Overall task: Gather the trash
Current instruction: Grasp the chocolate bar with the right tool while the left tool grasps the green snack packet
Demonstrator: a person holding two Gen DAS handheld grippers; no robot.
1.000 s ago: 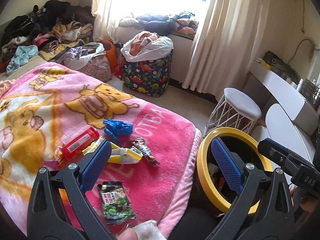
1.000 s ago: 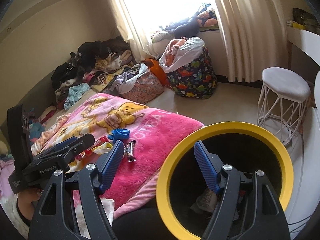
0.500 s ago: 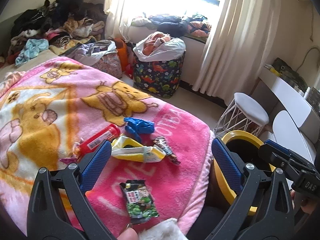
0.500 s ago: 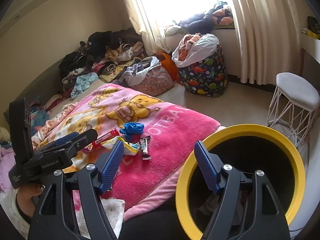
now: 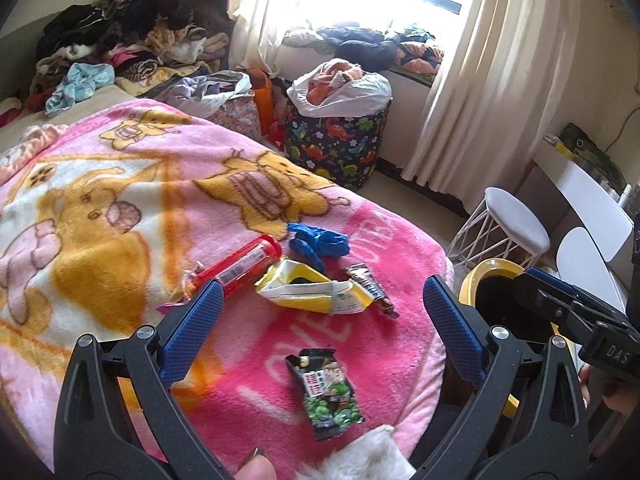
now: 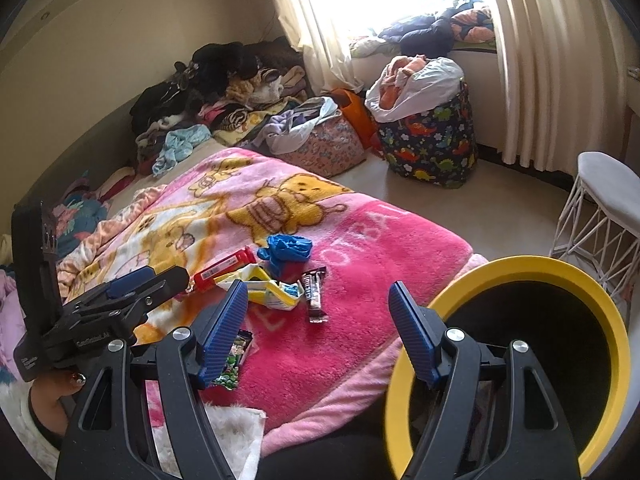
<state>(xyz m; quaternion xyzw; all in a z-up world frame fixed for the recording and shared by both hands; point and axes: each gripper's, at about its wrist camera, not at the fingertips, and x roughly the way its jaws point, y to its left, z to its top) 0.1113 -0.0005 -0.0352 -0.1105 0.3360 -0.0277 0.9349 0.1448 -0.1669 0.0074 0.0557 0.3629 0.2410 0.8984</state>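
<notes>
Trash lies on the pink cartoon blanket (image 5: pixel 120 208): a red tube (image 5: pixel 240 266), a crumpled blue glove (image 5: pixel 318 242), a yellow-white wrapper (image 5: pixel 316 290), a brown candy bar wrapper (image 5: pixel 370 288) and a green-black snack packet (image 5: pixel 326 392). My left gripper (image 5: pixel 320 300) hangs open over the blanket, with the yellow wrapper and the snack packet framed between its fingers, nothing gripped. My right gripper (image 6: pixel 316 300) is open too and empty, above the blanket's edge next to the yellow-rimmed black bin (image 6: pixel 560 280). The same bin (image 5: pixel 492 280) shows partly behind the right gripper in the left wrist view.
A dinosaur-print laundry basket (image 5: pixel 340 140) stands on the floor by the curtain. A white wire stool (image 5: pixel 512 224) and a white chair (image 5: pixel 584 256) sit right of the bed. Piled clothes (image 5: pixel 120 48) cover the far side. A hand (image 6: pixel 48 400) holds the left gripper.
Both grippers have shifted left over the blanket. The trash now sits more centrally between the left fingers, and the bin has slid towards the right edge in both views. Jaws unchanged.
</notes>
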